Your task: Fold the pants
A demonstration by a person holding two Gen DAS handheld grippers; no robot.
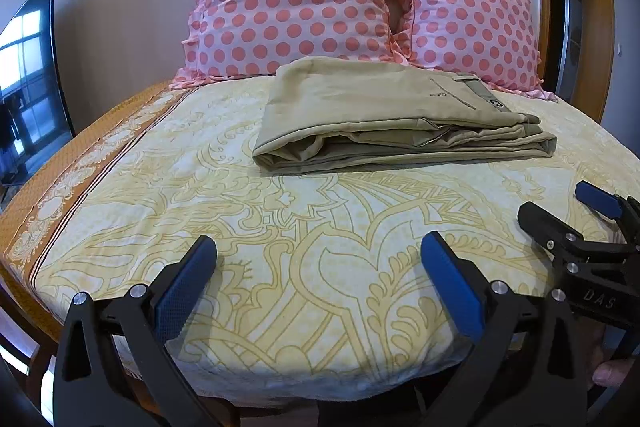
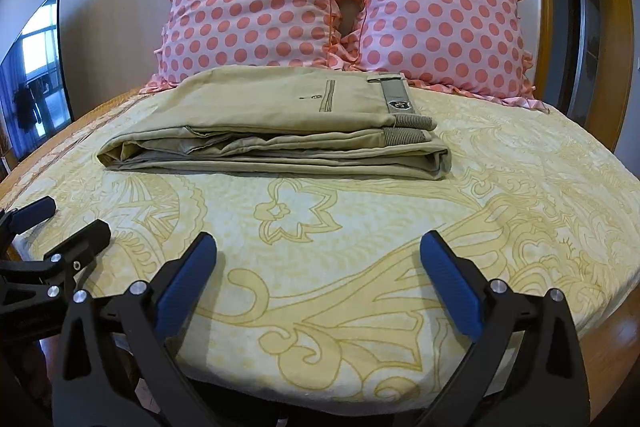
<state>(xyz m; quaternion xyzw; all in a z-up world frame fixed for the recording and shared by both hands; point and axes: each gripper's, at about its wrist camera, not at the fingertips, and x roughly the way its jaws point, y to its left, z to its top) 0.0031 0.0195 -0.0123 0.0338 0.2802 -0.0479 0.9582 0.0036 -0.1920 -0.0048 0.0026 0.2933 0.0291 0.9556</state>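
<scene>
The left gripper (image 1: 318,257) holds its jaws wide apart with only the bedsheet (image 1: 248,227) between them. The right gripper (image 2: 318,255) has its jaws spread the same way over the sheet. Each gripper sits just beside the other, near the bed's foot. Ahead of both sets of jaws, well apart from them, the pants (image 2: 276,123) lie folded in a flat stack on the bed. Behind the pants, two polka-dot pillows (image 2: 256,7) lean against the wall.

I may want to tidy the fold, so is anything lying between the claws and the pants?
Nothing visible: only bare bedsheet lies between the open right claw, the open left claw and the folded pants.
</scene>
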